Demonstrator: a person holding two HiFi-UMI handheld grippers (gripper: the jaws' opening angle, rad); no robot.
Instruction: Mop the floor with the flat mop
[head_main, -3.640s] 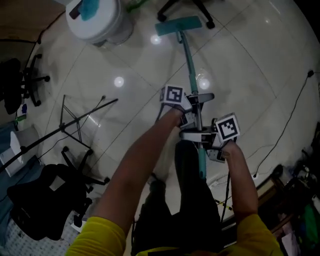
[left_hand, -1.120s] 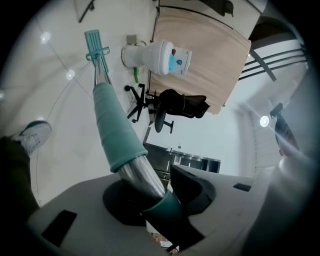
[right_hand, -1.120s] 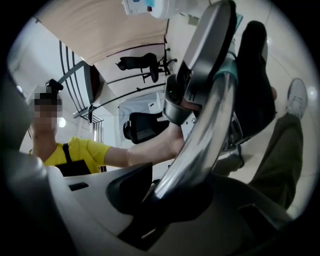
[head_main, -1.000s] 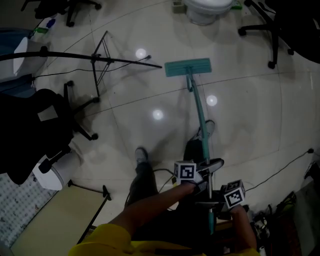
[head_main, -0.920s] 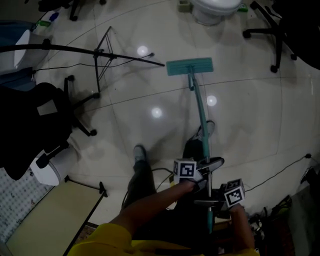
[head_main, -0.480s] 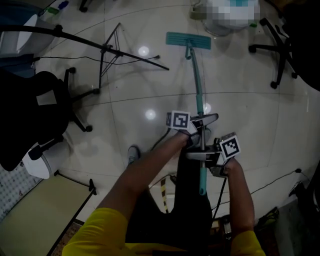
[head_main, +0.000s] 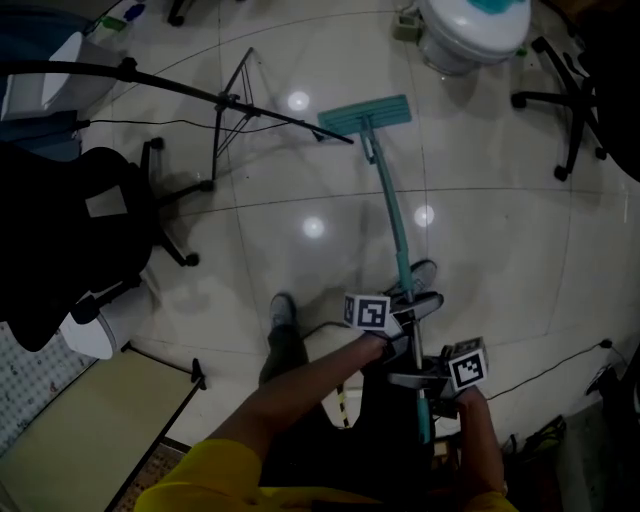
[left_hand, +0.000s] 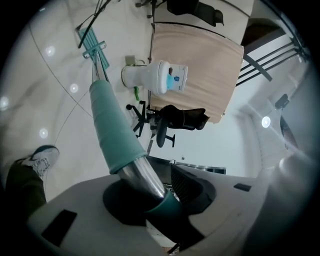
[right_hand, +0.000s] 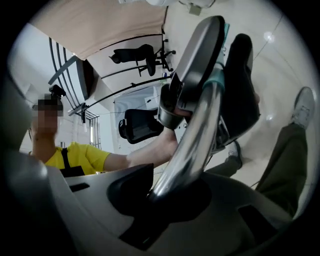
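Note:
The flat mop's teal head (head_main: 365, 115) lies slanted on the pale tiled floor, just short of a white bucket. Its teal handle (head_main: 395, 235) runs back toward me. My left gripper (head_main: 412, 312) is shut on the handle where the teal sleeve (left_hand: 112, 130) ends and bare metal begins. Just below it, my right gripper (head_main: 420, 381) is shut on the metal part (right_hand: 195, 135). In the left gripper view, the left gripper (left_hand: 145, 192) has the pole between its jaws, and the mop head (left_hand: 92, 42) shows far off. The right gripper (right_hand: 170, 192) also closes round the pole.
A white bucket (head_main: 470, 30) stands beyond the mop head. A black tripod stand (head_main: 235, 110) spreads at the upper left, close to the head. Black office chairs (head_main: 60, 230) (head_main: 580, 110) flank the floor. A cable (head_main: 560, 350) trails at right. My shoes (head_main: 283, 310) (head_main: 420, 275) are near the handle.
The mop went forward toward the bucket, then came back toward my feet, and its head now lies more slanted. Both grippers kept their hold on the handle.

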